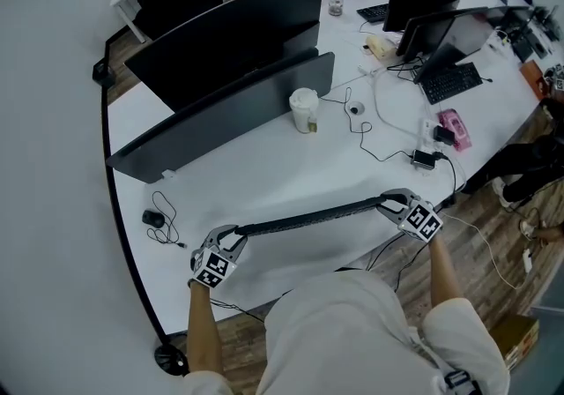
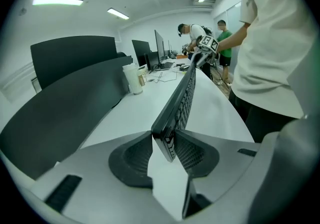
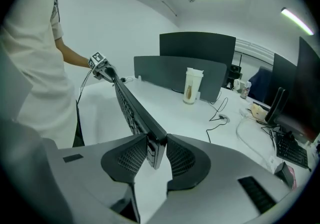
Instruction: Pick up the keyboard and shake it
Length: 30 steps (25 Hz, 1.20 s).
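Note:
A long black keyboard (image 1: 308,217) is turned on its edge and spans the space between my two grippers, above the front of the white desk (image 1: 264,173). My left gripper (image 1: 236,230) is shut on the keyboard's left end, and in the left gripper view both pads press that end (image 2: 165,143). My right gripper (image 1: 385,201) is shut on the right end. In the right gripper view the pads clamp the keyboard (image 3: 127,103) at its end (image 3: 156,150). The keys face toward the person.
A white cup (image 1: 303,110) stands in front of a dark divider panel (image 1: 220,115) and a monitor (image 1: 229,32). A mouse (image 1: 153,219) with its cable lies at the left. Cables, a charger (image 1: 425,158), a pink item (image 1: 455,127) and another keyboard (image 1: 452,82) lie to the right.

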Available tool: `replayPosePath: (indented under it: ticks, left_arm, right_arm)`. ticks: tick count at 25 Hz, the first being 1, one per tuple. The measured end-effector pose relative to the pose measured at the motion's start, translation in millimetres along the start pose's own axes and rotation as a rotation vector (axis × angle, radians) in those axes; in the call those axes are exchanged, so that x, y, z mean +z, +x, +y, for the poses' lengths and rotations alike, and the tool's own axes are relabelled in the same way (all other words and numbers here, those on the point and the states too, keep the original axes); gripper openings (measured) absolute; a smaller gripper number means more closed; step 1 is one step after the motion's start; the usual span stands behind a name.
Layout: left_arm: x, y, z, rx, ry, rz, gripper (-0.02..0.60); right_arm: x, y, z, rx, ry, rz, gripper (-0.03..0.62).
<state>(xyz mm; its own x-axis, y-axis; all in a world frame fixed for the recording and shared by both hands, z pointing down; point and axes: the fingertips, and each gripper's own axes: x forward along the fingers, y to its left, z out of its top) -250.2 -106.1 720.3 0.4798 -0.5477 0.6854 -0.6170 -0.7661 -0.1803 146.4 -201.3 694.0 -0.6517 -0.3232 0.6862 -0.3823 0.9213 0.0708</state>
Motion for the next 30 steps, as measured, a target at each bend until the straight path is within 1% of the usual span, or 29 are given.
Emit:
replayPosePath:
  ticks: [4,9,11,13,14,15,17,18,19,21,23,27,30]
  left_arm:
    - [-6,-5,-8,-0.052,0.085,0.057,0.135]
    - [-6,-5,-8,-0.112,0.135,0.099,0.133]
    - [-4,-4,-12,-0.166,0.144,0.107,0.135]
    - [4,0,-27,-0.255,0.164,0.106,0.135]
    - [8,5,-37,-0.295,0.191,0.119,0.135]
    - [9,10,-44,-0.322,0.226,0.143,0.135]
    - [6,20,-50,-0.349,0.278,0.19,0.135]
    - [5,23,-49,-0.354,0.289,0.201,0.145]
    - [4,25,-47,-0.354,0.287,0.204,0.151]
    - [6,25,-43,-0.353,0.258,0.193,0.153]
    - [9,26,-40,-0.355,0.228,0.181,0.153]
    - [15,30,-36,-0.352,0.179,0.166,0.152]
    - [16,32,-28,-0.306,0.192,0.188,0.144]
  right_arm:
    - [-3,4,-1,0.029,-0.051,0.051,0.14]
    - [6,6,-2,0.079,-0.147,0.12,0.14]
    - [5,8,0,0.114,-0.21,0.168,0.14]
    - [3,12,13,0.189,-0.277,0.218,0.135]
    - [3,15,20,0.22,-0.308,0.236,0.132]
    - [3,20,24,0.233,-0.332,0.251,0.135]
    - [1,29,27,0.233,-0.374,0.281,0.15]
    - [-1,31,28,0.233,-0.402,0.298,0.161]
    - [-2,33,28,0.232,-0.426,0.31,0.169]
    - [0,36,25,0.212,-0.443,0.308,0.163]
    - [4,42,17,0.164,-0.465,0.294,0.153]
    - [6,62,-2,0.005,-0.634,0.317,0.127]
    - [12,67,-9,-0.021,-0.703,0.345,0.118]
